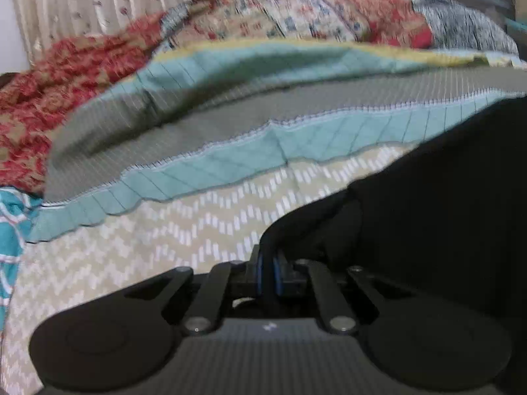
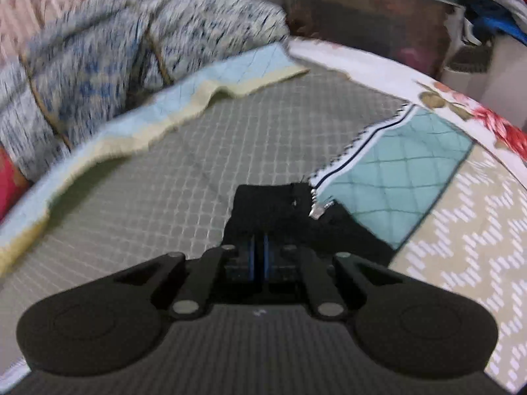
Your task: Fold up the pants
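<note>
1. Bedding fills the left of the left wrist view: a red patterned quilt at upper left, with a grey checked cover and its teal border running across the middle, all blurred.
2. Only this view shows the black pants as a large dark mass at right; the left gripper is clenched on their edge at lower centre.
3. At upper left of the right wrist view lies a blue-grey blanket.
4. At centre, the right gripper grasps a small end of the pants over the grey cover.
5. Only here, at right, a floral sheet shows.
</note>
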`<state>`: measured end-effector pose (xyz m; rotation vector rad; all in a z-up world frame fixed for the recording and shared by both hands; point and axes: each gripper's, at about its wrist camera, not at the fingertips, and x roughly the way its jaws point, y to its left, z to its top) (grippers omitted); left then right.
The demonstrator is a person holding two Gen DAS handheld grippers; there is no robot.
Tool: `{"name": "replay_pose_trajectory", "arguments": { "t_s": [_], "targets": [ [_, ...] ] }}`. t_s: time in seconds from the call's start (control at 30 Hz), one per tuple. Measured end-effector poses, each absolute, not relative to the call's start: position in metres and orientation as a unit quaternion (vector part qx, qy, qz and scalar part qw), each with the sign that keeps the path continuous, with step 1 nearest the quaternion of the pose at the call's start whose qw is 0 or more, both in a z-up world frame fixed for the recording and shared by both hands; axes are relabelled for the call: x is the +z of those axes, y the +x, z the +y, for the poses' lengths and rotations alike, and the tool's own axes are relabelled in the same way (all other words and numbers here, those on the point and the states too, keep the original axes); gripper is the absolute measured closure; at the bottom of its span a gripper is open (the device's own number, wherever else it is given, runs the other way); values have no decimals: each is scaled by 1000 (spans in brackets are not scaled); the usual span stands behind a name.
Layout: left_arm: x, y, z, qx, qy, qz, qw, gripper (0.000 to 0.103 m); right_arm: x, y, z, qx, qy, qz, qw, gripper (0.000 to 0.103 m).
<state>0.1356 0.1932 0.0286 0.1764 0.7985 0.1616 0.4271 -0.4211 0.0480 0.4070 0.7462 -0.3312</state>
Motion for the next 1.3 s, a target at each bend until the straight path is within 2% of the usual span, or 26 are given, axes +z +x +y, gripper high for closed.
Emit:
{"name": "replay_pose_trajectory", "arguments": {
  "t_s": [0.2,0.43,0.6,0.73,0.8,0.83,0.87,0.9,1.0,1.07,1.1,1.17,1.23,1.3],
  "targets": [
    [81,89,183,93,65,322,940,97,91,352,-469,-126,331,299,886,97],
    [124,-9,166,80,37,275,957,97,113,218,-513,-105,388,261,878,97],
    [123,-93,151,69,1,276,959,97,92,101,-539,-108,419,245,868,97],
    [87,-140,141,66,-22,330,941,96,41,21,-562,-161,448,264,839,98],
    [69,-152,139,60,-32,352,933,89,15,-2,-566,-216,438,286,824,97],
    [60,-156,138,56,-30,365,929,76,8,-9,-566,-244,424,297,820,92],
    [55,-160,136,70,-20,373,925,57,2,-16,-568,-269,418,303,813,89],
    [54,-168,135,84,-17,372,924,50,-1,-24,-569,-284,428,299,804,87],
    [69,-186,154,78,-82,355,928,48,15,-31,-560,-253,444,272,815,84],
    [80,-195,179,81,-162,339,923,38,35,-21,-547,-214,413,273,842,84],
    [83,-195,192,87,-201,330,918,36,45,-15,-538,-191,399,271,855,80],
    [87,-195,216,103,-270,309,906,32,57,-7,-519,-150,381,267,872,63],
    [88,-187,236,109,-324,295,892,30,62,4,-496,-109,367,272,883,59],
    [86,-168,253,107,-356,301,879,24,57,13,-473,-72,350,292,887,59]
  ]
}}
